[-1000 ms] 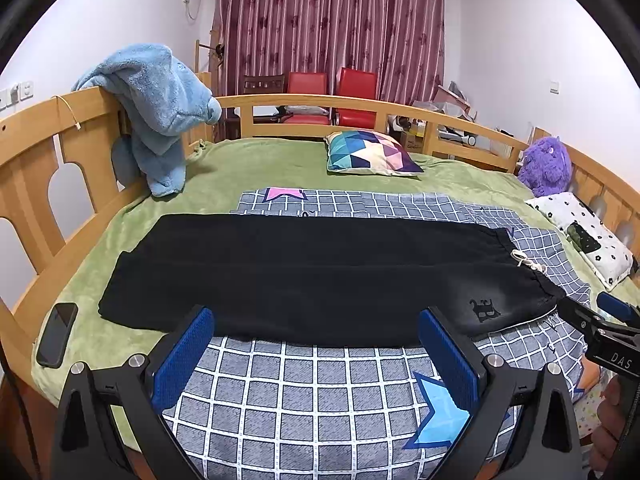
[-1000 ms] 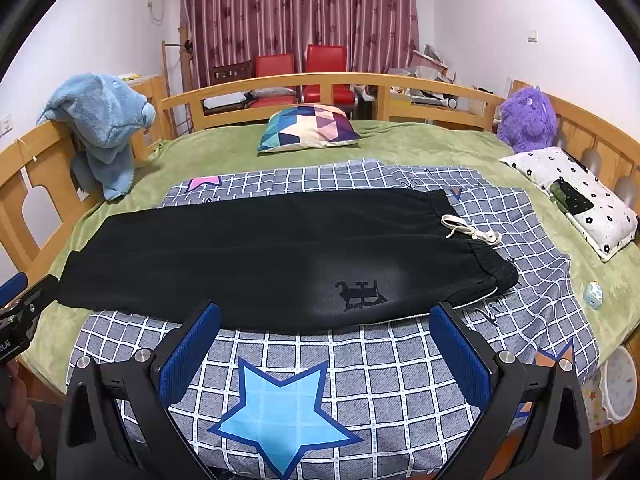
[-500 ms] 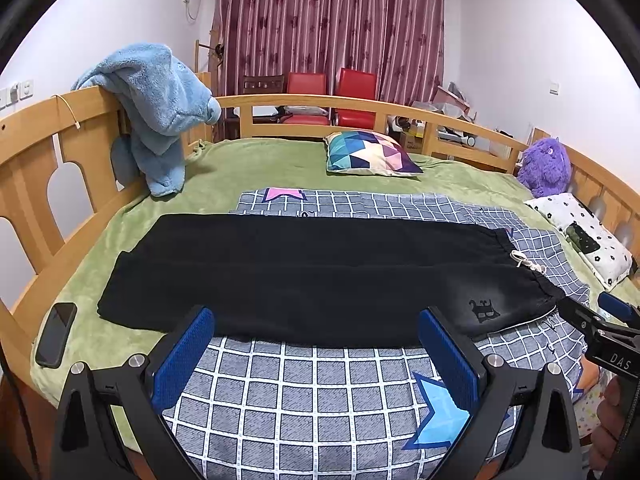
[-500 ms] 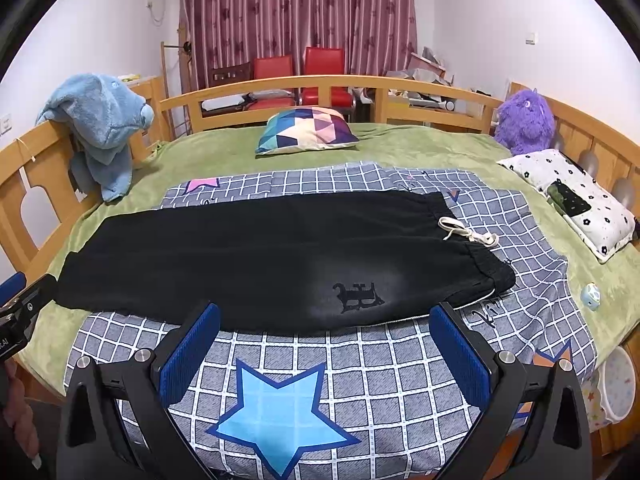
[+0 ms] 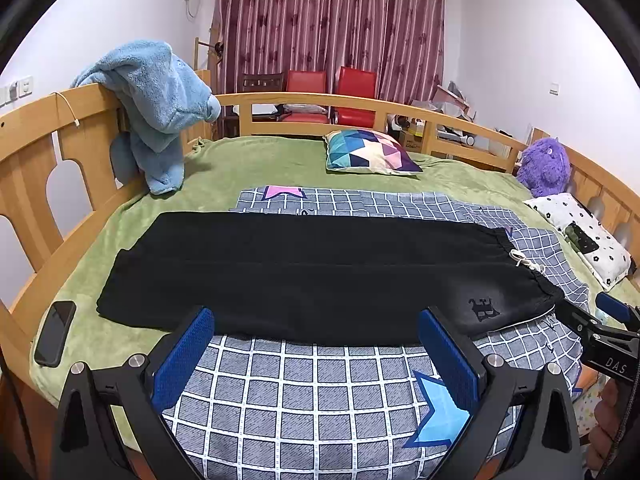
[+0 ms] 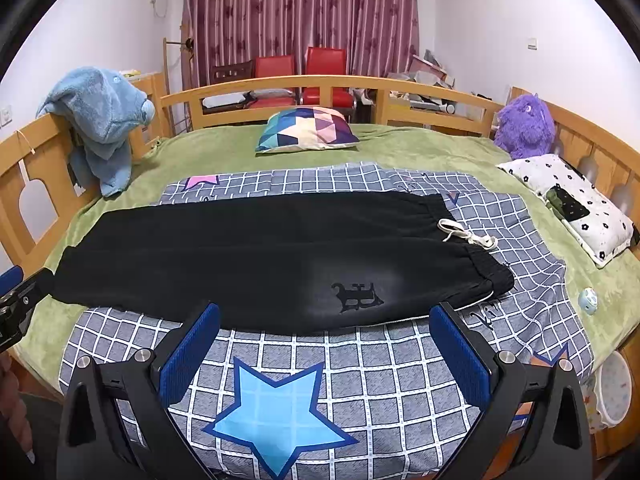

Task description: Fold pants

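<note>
Black pants point(image 5: 312, 272) lie flat across the bed, folded lengthwise, leg cuffs at the left, waistband with a white drawstring point(image 6: 468, 236) at the right; they also show in the right wrist view point(image 6: 260, 256). My left gripper point(image 5: 316, 356) is open and empty, held just in front of the pants' near edge toward the leg end. My right gripper point(image 6: 324, 356) is open and empty, in front of the near edge toward the waist end. The right gripper's tip shows at the left wrist view's right edge point(image 5: 592, 328).
The pants rest on a grey checked blanket point(image 6: 360, 380) over a green bedspread point(image 5: 240, 160). A black phone point(image 5: 54, 332) lies at the left bed edge. A wooden rail point(image 5: 36, 136) rings the bed, holding a blue plush towel point(image 5: 156, 96). Pillows point(image 5: 368, 152) and a purple toy point(image 6: 524, 124) lie behind.
</note>
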Demonstrator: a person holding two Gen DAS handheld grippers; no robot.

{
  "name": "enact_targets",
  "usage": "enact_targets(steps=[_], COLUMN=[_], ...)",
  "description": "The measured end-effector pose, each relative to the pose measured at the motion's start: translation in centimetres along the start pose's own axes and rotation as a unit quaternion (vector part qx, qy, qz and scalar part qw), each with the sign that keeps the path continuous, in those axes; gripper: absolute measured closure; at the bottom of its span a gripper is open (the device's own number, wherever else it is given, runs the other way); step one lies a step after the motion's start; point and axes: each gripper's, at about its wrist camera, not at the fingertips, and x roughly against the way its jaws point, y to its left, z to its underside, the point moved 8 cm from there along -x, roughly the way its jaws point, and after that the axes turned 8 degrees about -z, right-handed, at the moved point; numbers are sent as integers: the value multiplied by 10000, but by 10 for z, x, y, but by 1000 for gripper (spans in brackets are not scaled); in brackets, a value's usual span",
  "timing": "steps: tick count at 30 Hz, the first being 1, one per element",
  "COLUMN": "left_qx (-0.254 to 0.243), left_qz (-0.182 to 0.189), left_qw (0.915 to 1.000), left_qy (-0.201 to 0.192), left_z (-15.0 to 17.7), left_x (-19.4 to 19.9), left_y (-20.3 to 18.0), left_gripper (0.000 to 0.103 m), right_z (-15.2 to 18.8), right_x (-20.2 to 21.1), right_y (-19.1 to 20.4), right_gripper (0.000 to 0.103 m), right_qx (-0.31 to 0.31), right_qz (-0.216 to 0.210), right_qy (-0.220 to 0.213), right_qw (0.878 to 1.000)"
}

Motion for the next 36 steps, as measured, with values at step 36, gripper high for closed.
enact_targets(steps=[36], left_qx=[206], left_qz=[958], left_qw=[9949], left_qy=[-219], left_z=[-37], left_x=[4], left_y=[29], left_gripper=[6], right_z=[-14], right_x=[37], right_y=[-11], right_gripper=[1], right_qx=[-157], right_qz=[111], right_qy=[-213], right_qw=[9996])
